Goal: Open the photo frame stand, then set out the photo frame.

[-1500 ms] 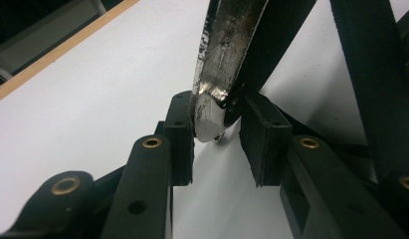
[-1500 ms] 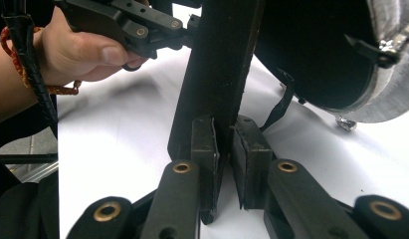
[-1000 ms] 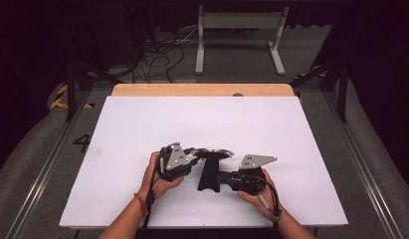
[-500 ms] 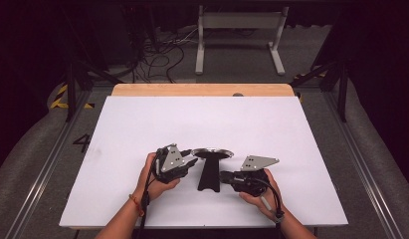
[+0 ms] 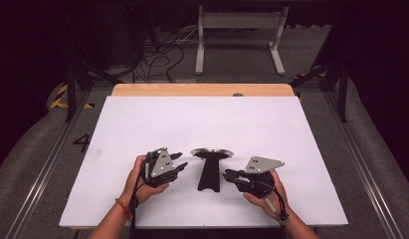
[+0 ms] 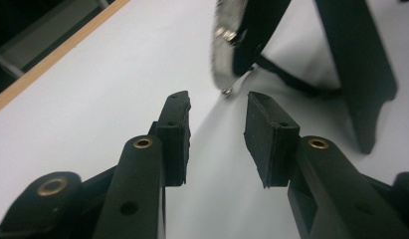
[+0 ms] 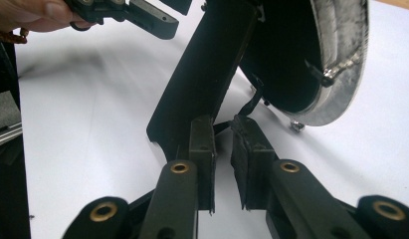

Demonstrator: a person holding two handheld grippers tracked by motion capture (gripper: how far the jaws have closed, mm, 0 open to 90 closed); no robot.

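A black object lies on the white table (image 5: 142, 129), with a flat tapering stem (image 5: 209, 174) and a round metal-rimmed head (image 5: 212, 152). My left gripper (image 5: 179, 162) sits just left of it, apart from it. Its jaws have just been opening, and nothing is between the pads (image 6: 217, 107); the metal rim (image 6: 223, 45) and stem (image 6: 356, 64) lie ahead. My right gripper (image 5: 227, 174) points at the stem's lower right side. Its jaws (image 7: 222, 124) stand a narrow gap apart, with the stem (image 7: 207, 74) and head (image 7: 336, 55) just beyond the tips and nothing pinched.
A wooden strip (image 5: 202, 89) borders the table's far edge. Beyond it, on the dark floor, are a white frame (image 5: 239, 30) and cables. A hand holding the left gripper (image 7: 142, 17) appears at the top left of the right gripper view.
My left gripper has drawn back to the left, away from the round head. The right gripper and the black object have stayed in place.
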